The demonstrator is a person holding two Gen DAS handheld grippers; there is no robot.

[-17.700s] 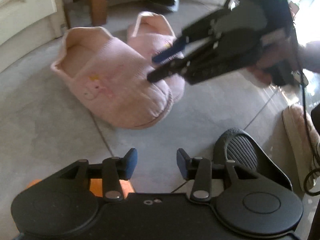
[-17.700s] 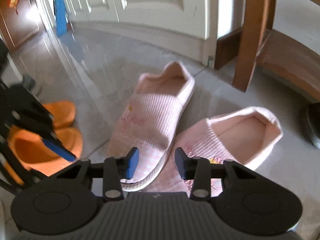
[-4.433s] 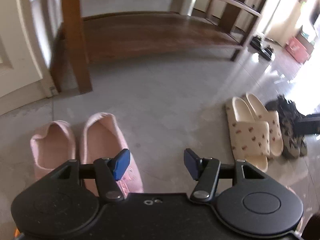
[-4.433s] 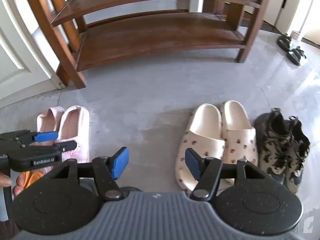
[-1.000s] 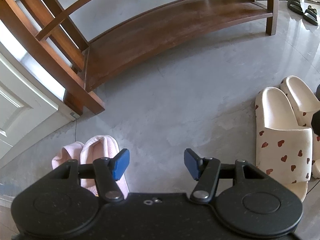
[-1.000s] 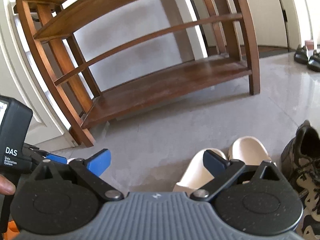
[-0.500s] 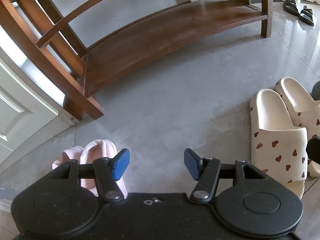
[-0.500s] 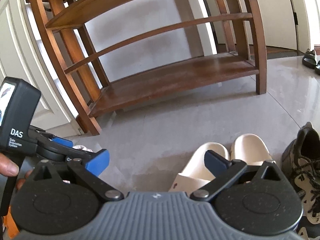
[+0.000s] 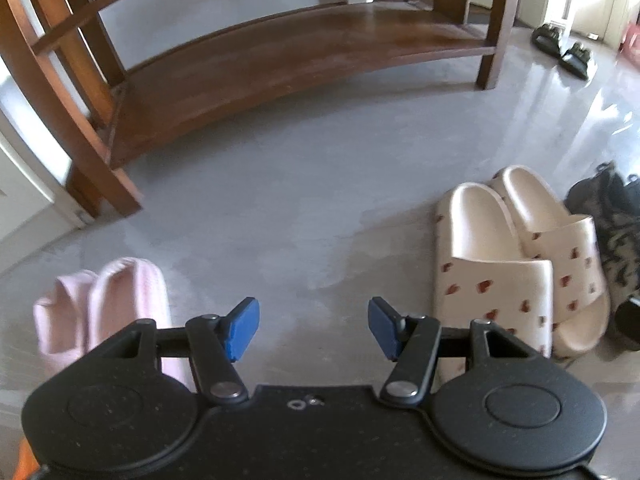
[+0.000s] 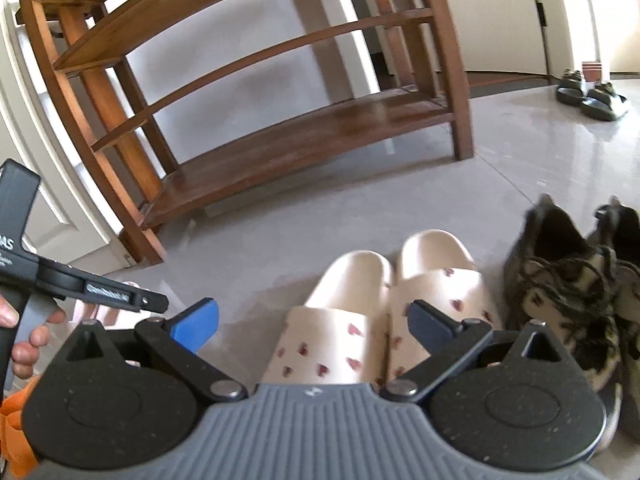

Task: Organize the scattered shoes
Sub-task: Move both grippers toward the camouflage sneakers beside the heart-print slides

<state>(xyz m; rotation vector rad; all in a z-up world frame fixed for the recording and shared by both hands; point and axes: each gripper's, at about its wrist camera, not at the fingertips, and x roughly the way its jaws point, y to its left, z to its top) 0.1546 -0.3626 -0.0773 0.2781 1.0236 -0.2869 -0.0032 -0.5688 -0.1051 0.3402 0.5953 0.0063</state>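
Shoes already sit in neat pairs on the floor (image 9: 304,184), so the step in hand looks like a check between pairs, with both tools empty. Left gripper (image 9: 313,328) has its jaws wide apart over bare floor, holding nothing; the pink slippers (image 9: 100,304) lie side by side just left of its left jaw, and the cream heart-print slides (image 9: 516,264) lie right of its right jaw. Right gripper (image 10: 313,326) also stands open and empty, the slides (image 10: 384,312) directly ahead between its jaws, and the dark camouflage sneakers (image 10: 576,292) to their right. An orange shoe (image 10: 16,432) peeks in at lower left, beside the person's hand (image 10: 28,340); it probably needs pairing next, calling for a swing leftward and down.
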